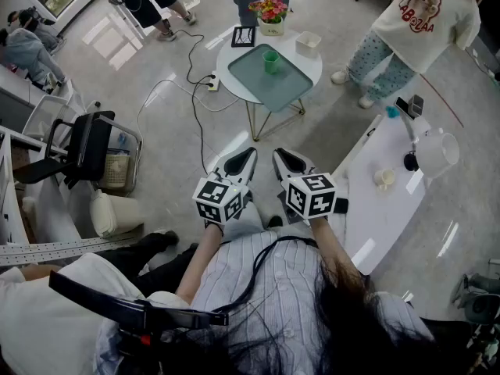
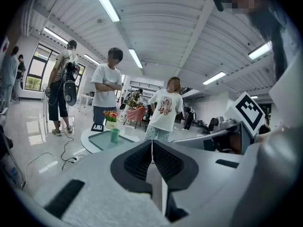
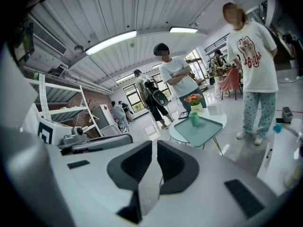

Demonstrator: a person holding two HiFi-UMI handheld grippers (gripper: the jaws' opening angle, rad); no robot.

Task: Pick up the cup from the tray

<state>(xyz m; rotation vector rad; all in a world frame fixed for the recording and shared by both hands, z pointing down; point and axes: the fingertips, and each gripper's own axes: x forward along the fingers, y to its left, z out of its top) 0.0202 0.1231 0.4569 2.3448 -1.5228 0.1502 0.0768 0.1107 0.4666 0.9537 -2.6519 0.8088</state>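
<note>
A small green cup (image 1: 271,62) stands upright on a pale green tray (image 1: 273,84) on a round white table (image 1: 308,65), well ahead of me across the floor. Both grippers are held close to my body, far short of the table. My left gripper (image 1: 244,157) and right gripper (image 1: 282,158) point toward it side by side, each shut with nothing between the jaws. The left gripper view has the cup (image 2: 114,135) on the tray (image 2: 100,141) beyond the shut left gripper (image 2: 152,144). Beyond the shut right gripper (image 3: 155,144), the right gripper view also shows the cup (image 3: 194,119) and tray (image 3: 203,130).
On the round table also stand a flower pot (image 1: 270,16), a dark framed picture (image 1: 244,36) and a white box (image 1: 308,43). People stand around it. A cable (image 1: 195,100) runs over the floor. A long white table (image 1: 383,198) is at my right, a black chair (image 1: 82,148) at my left.
</note>
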